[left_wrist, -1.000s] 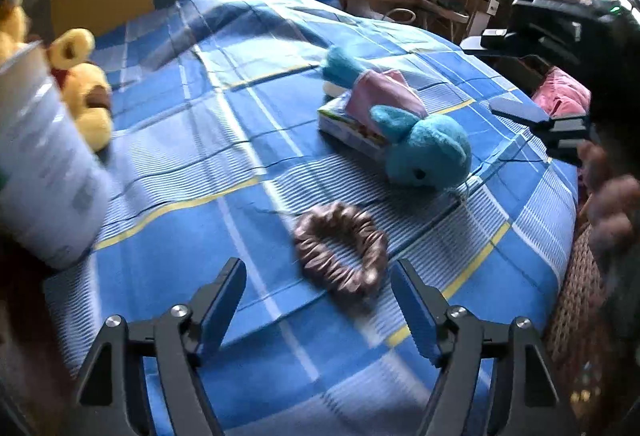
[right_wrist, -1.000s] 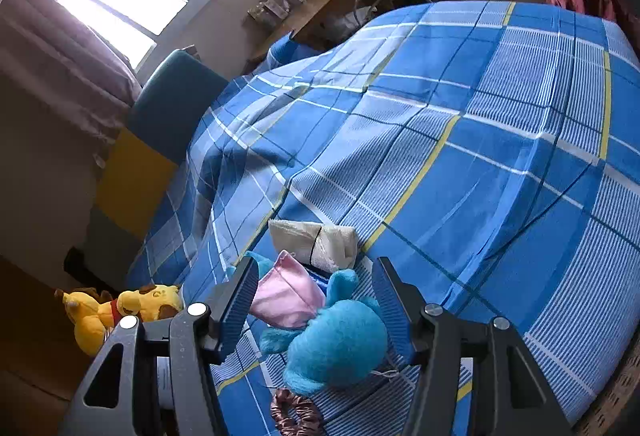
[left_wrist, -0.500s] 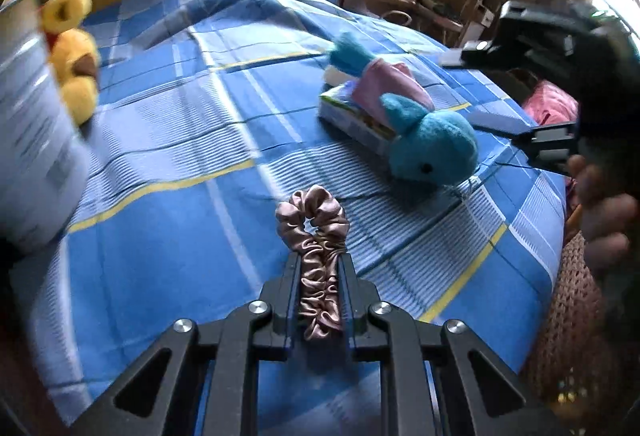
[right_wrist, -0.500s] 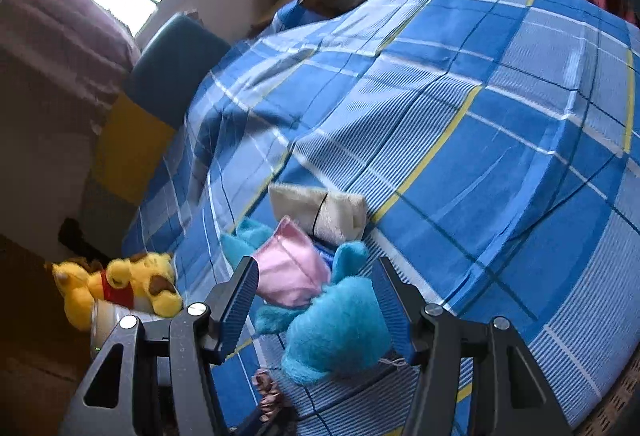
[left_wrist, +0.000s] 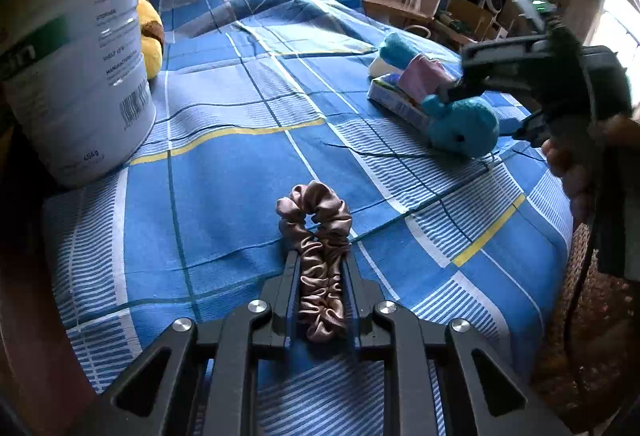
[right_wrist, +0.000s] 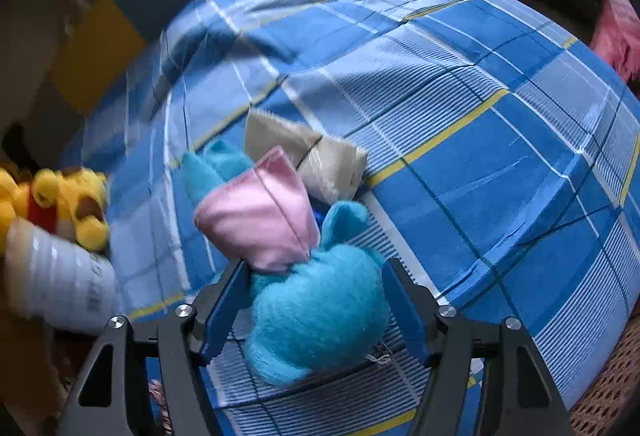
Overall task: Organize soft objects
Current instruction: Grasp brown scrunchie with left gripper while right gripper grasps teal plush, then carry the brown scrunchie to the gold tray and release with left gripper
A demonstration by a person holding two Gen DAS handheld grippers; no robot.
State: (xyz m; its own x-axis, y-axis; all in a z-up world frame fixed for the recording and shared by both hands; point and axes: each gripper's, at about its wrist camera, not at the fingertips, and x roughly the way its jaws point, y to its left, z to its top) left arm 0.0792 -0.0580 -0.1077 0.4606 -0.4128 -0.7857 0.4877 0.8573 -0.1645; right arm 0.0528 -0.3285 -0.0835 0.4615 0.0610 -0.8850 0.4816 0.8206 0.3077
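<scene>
A brown satin scrunchie sits low in the centre of the left wrist view, squeezed long and narrow, its free loop resting on the blue checked sheet. A blue plush whale with a pink fin lies low in the centre of the right wrist view, leaning on a packet. A yellow bear plush lies at the left edge.

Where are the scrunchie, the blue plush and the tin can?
scrunchie (left_wrist: 316, 211), left wrist view, on its free loop beyond the fingers.
blue plush (right_wrist: 320, 308), right wrist view, on its round body.
tin can (left_wrist: 80, 75), left wrist view, on its labelled side.
</scene>
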